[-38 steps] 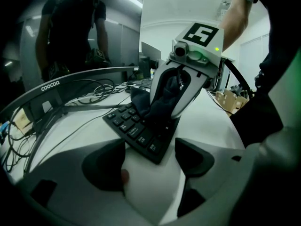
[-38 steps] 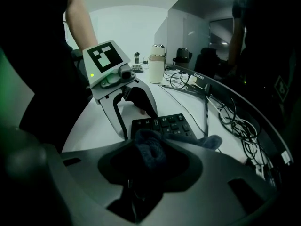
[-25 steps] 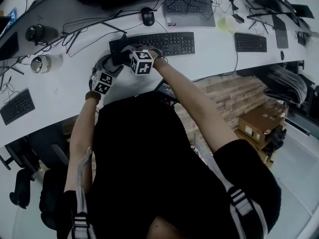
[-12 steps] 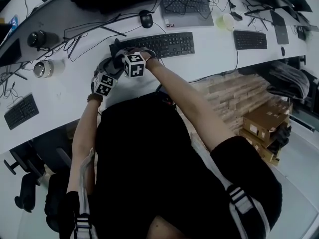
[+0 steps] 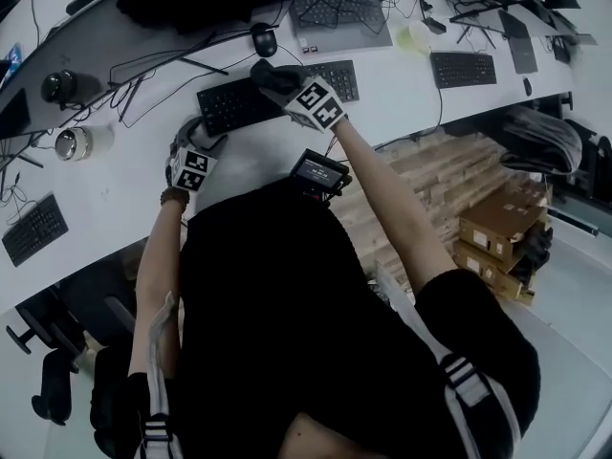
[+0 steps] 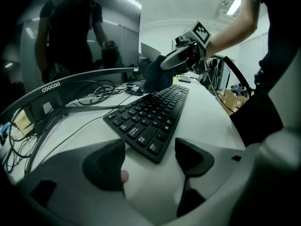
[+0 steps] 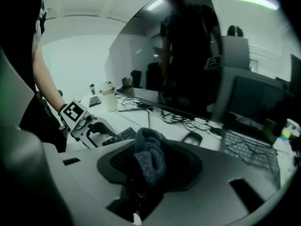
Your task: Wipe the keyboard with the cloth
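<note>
A black keyboard (image 5: 273,94) lies on the white desk (image 5: 115,185). My right gripper (image 5: 282,82) hangs over the keyboard's middle, shut on a bunched dark cloth (image 5: 263,71). In the right gripper view the cloth (image 7: 149,159) fills the gap between the jaws, which have just been opening a little. The left gripper view shows that cloth (image 6: 157,74) held above the keyboard's (image 6: 150,114) far part. My left gripper (image 5: 191,156) rests at the keyboard's left end, open, with the near corner of the keyboard between its jaws and a gap on each side.
A black mouse (image 5: 259,38) and loose cables lie behind the keyboard. Other keyboards sit at the back (image 5: 339,12), far right (image 5: 463,68) and far left (image 5: 33,228). A white jar (image 5: 75,142) stands at the left. Cardboard boxes (image 5: 497,232) are on the floor.
My right gripper has lifted and swung right from the keyboard's left end to over its middle, rolling as it went, with the cloth still in it. The left gripper has stayed put.
</note>
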The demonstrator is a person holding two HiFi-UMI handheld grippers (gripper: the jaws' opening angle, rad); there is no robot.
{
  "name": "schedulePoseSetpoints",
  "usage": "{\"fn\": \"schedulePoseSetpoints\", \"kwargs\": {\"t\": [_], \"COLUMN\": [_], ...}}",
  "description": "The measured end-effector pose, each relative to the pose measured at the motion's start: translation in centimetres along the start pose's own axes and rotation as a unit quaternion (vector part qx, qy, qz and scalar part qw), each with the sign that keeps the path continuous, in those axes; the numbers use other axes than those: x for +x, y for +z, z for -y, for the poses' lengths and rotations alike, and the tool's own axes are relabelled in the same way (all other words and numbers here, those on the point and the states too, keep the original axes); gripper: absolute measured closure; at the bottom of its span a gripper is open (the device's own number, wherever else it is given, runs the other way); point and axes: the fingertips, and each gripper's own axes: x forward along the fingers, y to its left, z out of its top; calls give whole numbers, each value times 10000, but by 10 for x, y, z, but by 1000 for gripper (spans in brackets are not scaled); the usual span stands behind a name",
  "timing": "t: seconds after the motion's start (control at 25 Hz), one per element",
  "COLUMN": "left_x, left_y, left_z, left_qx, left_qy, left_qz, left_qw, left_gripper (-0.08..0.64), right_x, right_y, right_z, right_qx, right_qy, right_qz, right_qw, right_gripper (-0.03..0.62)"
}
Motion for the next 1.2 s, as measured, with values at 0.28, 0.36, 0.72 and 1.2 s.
{"fn": "schedulePoseSetpoints", "kwargs": {"t": [0.28,0.36,0.72,1.2], "left_x": [0,1,0,1], "left_y": [-1,1,-1,-1], "left_z": [0,0,1,0], "left_qx": [47,51,-40,-17], "left_qy": [10,9,-30,-15], "left_qz": [-16,2,-59,-51], "left_qw": [10000,10000,10000,10000], "left_gripper": [232,232,232,232], "right_x": [-98,-115,-115,-131], "right_y": [-93,-114,-164,-158], "right_z": [101,120,120,128], "right_qx": [72,235,843,1388], "right_qy": [-2054,-2430,-2446,-2430], "right_qz": [-657,-803,-1157,-845], "right_qw": [9764,9664,9590,9563], "right_gripper": [440,437,339,354]}}
